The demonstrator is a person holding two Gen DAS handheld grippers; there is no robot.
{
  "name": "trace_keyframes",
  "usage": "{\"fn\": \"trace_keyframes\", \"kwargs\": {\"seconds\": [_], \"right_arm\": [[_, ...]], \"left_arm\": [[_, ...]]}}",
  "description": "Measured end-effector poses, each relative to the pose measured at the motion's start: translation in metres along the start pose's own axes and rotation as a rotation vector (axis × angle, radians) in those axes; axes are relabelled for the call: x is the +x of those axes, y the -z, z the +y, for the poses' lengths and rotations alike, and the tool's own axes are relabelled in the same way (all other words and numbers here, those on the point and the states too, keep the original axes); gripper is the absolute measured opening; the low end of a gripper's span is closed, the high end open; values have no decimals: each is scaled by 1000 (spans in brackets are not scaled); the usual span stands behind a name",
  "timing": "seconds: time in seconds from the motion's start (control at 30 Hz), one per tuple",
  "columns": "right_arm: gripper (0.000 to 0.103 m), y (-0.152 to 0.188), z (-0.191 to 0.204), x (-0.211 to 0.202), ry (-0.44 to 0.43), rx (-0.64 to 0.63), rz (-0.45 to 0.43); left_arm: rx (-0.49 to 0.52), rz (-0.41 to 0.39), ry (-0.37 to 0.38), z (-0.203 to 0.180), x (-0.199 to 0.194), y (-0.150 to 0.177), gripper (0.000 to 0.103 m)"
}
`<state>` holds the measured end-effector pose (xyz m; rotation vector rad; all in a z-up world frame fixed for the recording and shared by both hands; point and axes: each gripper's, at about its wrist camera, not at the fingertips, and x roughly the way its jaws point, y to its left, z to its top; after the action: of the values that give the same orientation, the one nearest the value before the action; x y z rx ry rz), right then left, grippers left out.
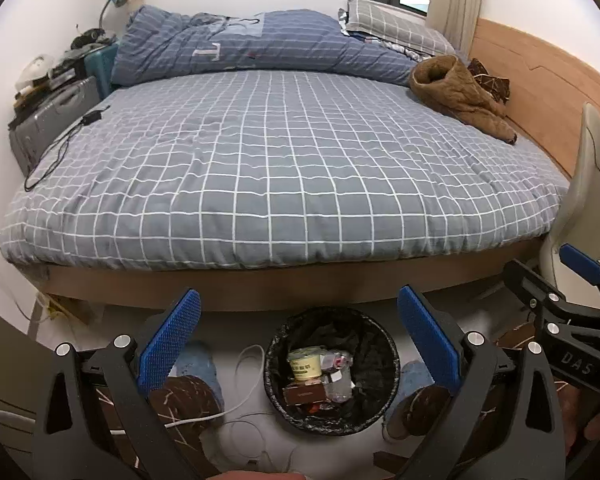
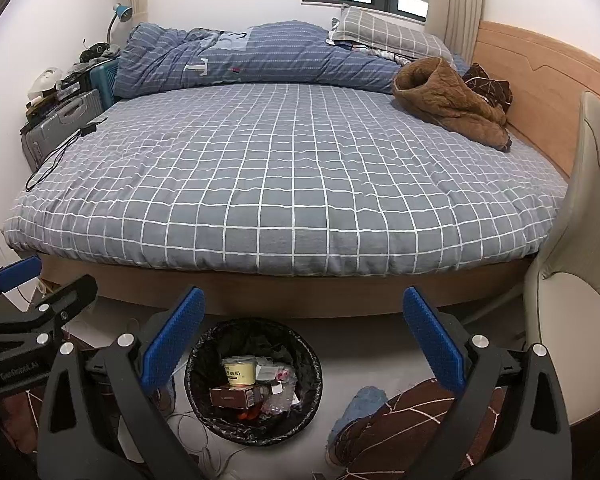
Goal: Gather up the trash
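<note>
Trash bin: your black-lined round bin [image 1: 332,372] [image 2: 254,380] stands on the pale floor [image 2: 364,364] just in front of the bed frame [image 2: 300,292].
Bin contents: a yellow cup [image 1: 306,366] [image 2: 241,372] with a printed label, a brown box [image 1: 304,394] [image 2: 232,397] below it, and clear crumpled wrappers [image 1: 340,388] [image 2: 278,398] to the right; all sit inside the liner.
Left gripper [image 1: 300,344]: your fingers stand wide apart, holding nothing, with the bin showing between them.
Right gripper [image 2: 304,344]: fingers likewise spread and holding nothing; the bin lies toward its left finger.
Bed: the grey checked sheet [image 1: 280,168] overhangs the frame edge; a blue duvet [image 1: 260,46] and a brown garment [image 1: 456,94] lie at the far side.
Floor edges: white cable [image 1: 236,396] lies looped just left of the bin; your slippered feet [image 1: 192,384] flank it.
Right boundary: a cream chair [image 2: 572,320] stands close beside the bed corner.
Left boundary: a grey suitcase [image 2: 60,124] stands against the wall.
</note>
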<state>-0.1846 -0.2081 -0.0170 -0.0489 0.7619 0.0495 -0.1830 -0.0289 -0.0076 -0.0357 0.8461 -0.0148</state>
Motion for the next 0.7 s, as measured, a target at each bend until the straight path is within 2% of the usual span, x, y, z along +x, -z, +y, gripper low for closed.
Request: {"fn": "trace_keyframes", "kwargs": {"seconds": [0.57, 0.7], "right_arm": [[95, 0, 5, 1, -7, -5, 5], [95, 1, 5, 2, -10, -6, 5]], "left_arm": [[31, 2, -33, -4, 3, 2, 97], [40, 7, -20, -6, 2, 4, 97]]}}
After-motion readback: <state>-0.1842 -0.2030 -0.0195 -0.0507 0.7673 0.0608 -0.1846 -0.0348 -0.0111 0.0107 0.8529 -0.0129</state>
